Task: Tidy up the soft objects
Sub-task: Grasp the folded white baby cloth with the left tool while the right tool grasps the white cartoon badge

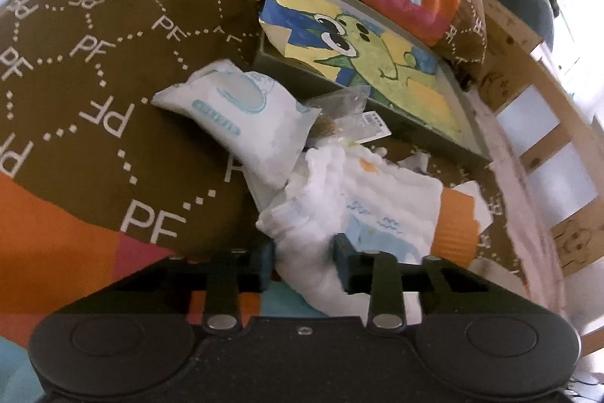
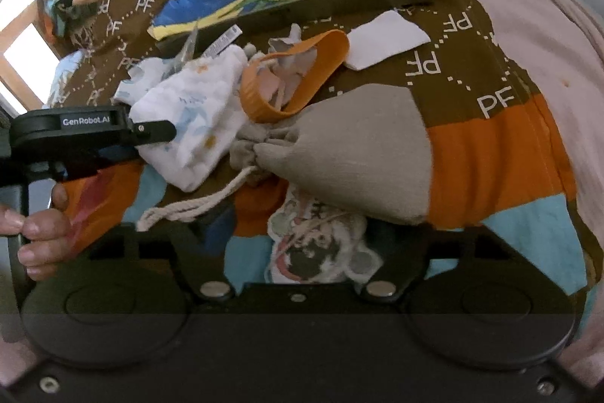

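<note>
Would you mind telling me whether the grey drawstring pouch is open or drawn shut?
Drawn shut: the grey pouch's neck is gathered into tight folds, and its cord trails loose across the bedspread.

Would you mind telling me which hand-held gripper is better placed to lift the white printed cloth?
Left: the left hand-held gripper already has the white printed cloth bunched between its fingers. The right hand-held gripper straddles a cartoon-printed piece.
</note>
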Tool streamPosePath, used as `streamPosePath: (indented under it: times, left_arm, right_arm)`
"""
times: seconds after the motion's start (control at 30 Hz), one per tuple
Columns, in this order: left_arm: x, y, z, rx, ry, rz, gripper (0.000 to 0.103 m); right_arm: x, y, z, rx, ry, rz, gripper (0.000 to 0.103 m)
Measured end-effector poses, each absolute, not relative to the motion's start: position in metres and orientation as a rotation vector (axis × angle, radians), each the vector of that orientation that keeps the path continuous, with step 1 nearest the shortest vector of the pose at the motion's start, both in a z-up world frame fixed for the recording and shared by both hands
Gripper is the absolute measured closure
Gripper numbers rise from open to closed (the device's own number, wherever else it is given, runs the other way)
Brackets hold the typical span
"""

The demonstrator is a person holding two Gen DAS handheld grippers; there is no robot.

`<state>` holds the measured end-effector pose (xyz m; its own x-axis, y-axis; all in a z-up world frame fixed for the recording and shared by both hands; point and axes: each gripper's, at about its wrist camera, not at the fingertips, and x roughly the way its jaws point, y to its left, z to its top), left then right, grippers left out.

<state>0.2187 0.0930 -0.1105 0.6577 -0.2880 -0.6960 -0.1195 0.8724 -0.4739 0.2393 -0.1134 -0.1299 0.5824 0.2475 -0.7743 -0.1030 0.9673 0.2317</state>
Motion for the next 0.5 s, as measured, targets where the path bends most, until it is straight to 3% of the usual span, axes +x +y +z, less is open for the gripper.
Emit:
streamPosePath:
  times: [0.13, 0.3, 0.5]
  left_arm:
    - [0.215, 0.089, -0.106, -0.521, 0.833, -0.139, 0.086]
    - [0.209, 0.078, -0.099, -0.49, 0.795, -0.192, 0.087]
    - [0.213, 0.078, -0.107, -0.473, 0.822, -0.178, 0.086]
  right_arm:
    - [0.234, -0.115, -0.123, 0.191, 0.891, 0.227, 0.057]
    - [0.228, -0.119, -0.116, 0.234, 0.847, 0.276, 0.073]
    - [0.227, -0.122, -0.119, 0.252, 0.868, 0.311, 0.075]
